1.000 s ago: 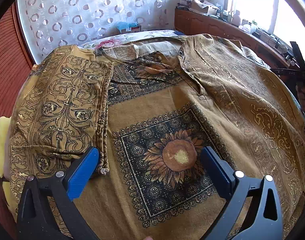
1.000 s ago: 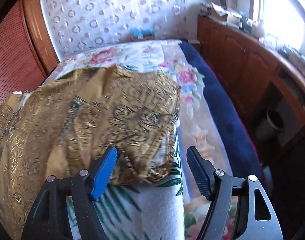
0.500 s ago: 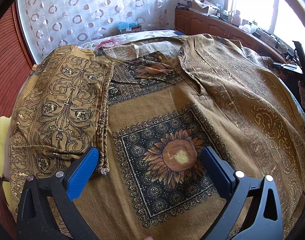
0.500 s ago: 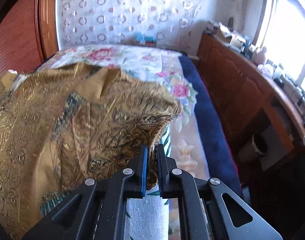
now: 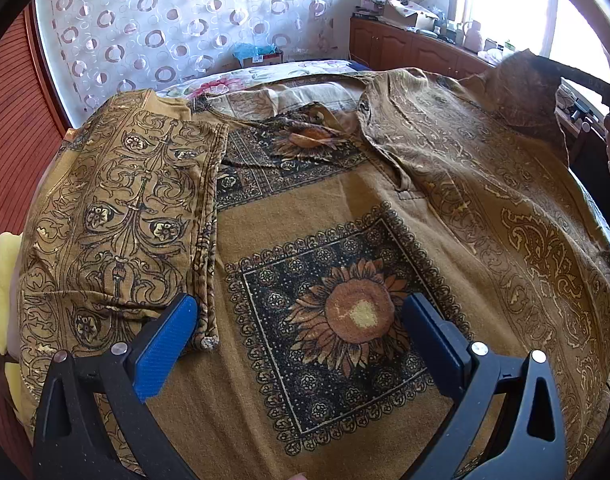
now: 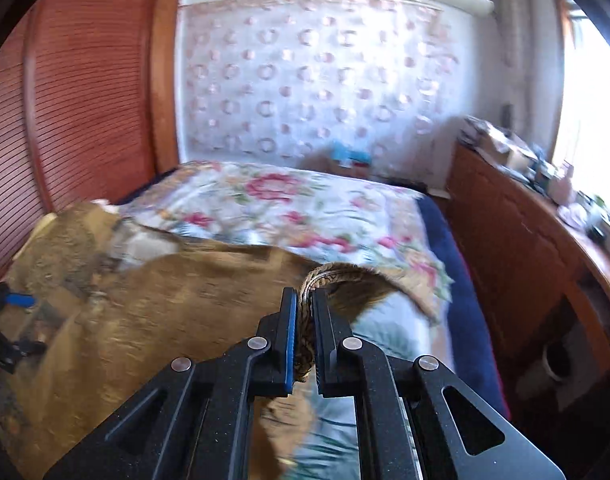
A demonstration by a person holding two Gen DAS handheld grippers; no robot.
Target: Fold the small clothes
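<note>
A mustard-brown patterned shirt (image 5: 345,240) with a sunflower print lies spread on the bed. Its left side (image 5: 121,216) is folded inward over the body. My left gripper (image 5: 301,320) is open and empty, low over the shirt's near hem around the sunflower print. My right gripper (image 6: 303,300) is shut on the shirt's right sleeve edge (image 6: 337,276) and holds it lifted above the bed; the view is blurred. In the left wrist view the lifted sleeve (image 5: 521,92) rises at the far right.
A floral bedsheet (image 6: 289,208) covers the bed beyond the shirt. A wooden cabinet (image 6: 517,240) with clutter on top runs along the right. A red-brown slatted wardrobe (image 6: 65,120) stands on the left. A yellow cloth (image 5: 3,272) lies at the bed's left edge.
My right gripper closed on the right sleeve edge and has lifted it up off the bed. The left gripper has stayed in place, open.
</note>
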